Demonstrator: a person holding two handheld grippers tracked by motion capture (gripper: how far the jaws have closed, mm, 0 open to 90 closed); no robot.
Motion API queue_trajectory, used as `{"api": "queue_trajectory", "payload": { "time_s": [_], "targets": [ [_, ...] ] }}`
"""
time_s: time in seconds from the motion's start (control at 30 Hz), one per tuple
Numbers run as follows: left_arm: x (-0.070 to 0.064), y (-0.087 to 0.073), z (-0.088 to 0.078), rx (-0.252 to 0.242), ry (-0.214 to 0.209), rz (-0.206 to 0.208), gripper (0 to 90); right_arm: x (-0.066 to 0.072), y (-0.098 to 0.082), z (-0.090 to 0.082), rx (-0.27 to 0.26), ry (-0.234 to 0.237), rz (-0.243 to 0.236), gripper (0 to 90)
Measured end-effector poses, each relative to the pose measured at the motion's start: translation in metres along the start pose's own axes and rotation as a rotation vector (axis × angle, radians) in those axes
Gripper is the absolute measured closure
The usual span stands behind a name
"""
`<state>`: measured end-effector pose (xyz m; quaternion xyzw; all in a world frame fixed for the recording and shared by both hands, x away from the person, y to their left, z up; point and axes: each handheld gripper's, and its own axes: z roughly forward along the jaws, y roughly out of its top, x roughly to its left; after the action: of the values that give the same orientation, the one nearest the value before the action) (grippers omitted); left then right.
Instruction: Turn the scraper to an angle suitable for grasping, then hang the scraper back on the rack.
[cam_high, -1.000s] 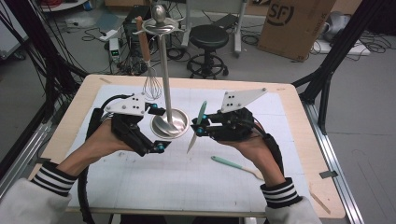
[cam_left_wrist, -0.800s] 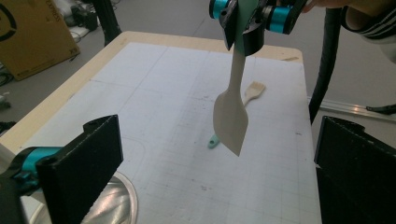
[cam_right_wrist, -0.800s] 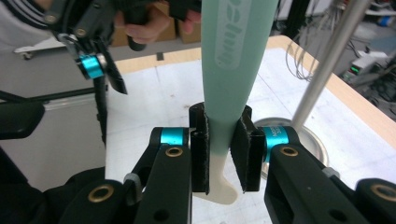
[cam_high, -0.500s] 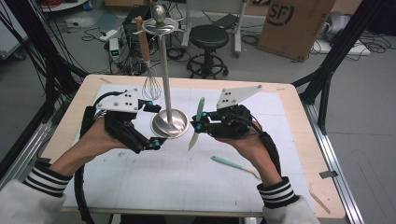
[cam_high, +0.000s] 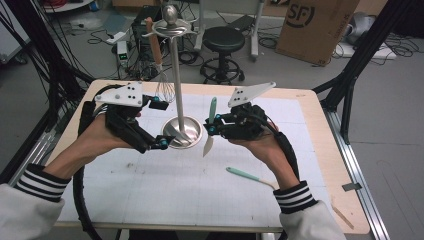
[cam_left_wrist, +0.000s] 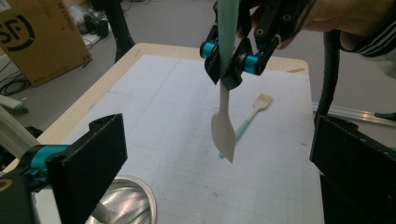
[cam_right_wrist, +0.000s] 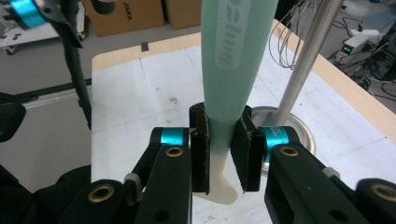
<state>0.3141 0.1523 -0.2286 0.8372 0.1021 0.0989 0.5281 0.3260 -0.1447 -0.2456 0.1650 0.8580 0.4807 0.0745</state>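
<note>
The right gripper (cam_high: 214, 129) has its fingers (cam_right_wrist: 201, 149) pinched tight on the neck of a mint-handled spatula (cam_high: 210, 125), which hangs upright just right of the steel stand's base (cam_high: 182, 134), blade down and off the surface (cam_high: 165, 185). The left gripper (cam_high: 159, 143) sits at the left edge of that base, fingers (cam_left_wrist: 91, 161) spread wide, gripping nothing. A second spatula (cam_high: 247, 175) lies on the surface, right of the base and nearer the person.
</note>
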Motion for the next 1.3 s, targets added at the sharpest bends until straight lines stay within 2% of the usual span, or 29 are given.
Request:
{"api": "queue_trajectory", "payload": {
  "time_s": [0.4,0.5,0.8,0.87,0.97,1.13,1.3],
  "targets": [
    [0.006,0.012,-0.001,-0.007,0.006,0.009,4.6,-0.006,0.01,0.009,0.021,-0.011,0.0,78.4],
    [0.006,0.013,-0.001,-0.011,-0.003,0.009,11.4,-0.005,0.011,0.011,0.024,-0.007,0.003,78.4],
    [0.005,0.015,-0.002,-0.014,-0.011,0.013,11.6,-0.005,0.011,0.011,0.029,0.002,0.005,78.4],
    [0.006,0.016,-0.001,-0.01,-0.012,0.015,11.6,-0.006,0.011,0.011,0.03,0.001,0.012,78.4],
    [0.008,0.02,0.003,-0.03,-0.005,0.004,11.6,-0.008,0.011,0.012,0.028,-0.001,0.019,78.4],
    [0.007,0.021,0.01,-0.012,0.007,0.009,11.6,-0.007,0.011,0.013,0.032,-0.005,0.021,78.4],
    [0.005,0.027,0.013,-0.02,0.017,0.001,12.0,-0.006,0.012,0.015,0.039,-0.011,0.025,78.3]
  ]
}}
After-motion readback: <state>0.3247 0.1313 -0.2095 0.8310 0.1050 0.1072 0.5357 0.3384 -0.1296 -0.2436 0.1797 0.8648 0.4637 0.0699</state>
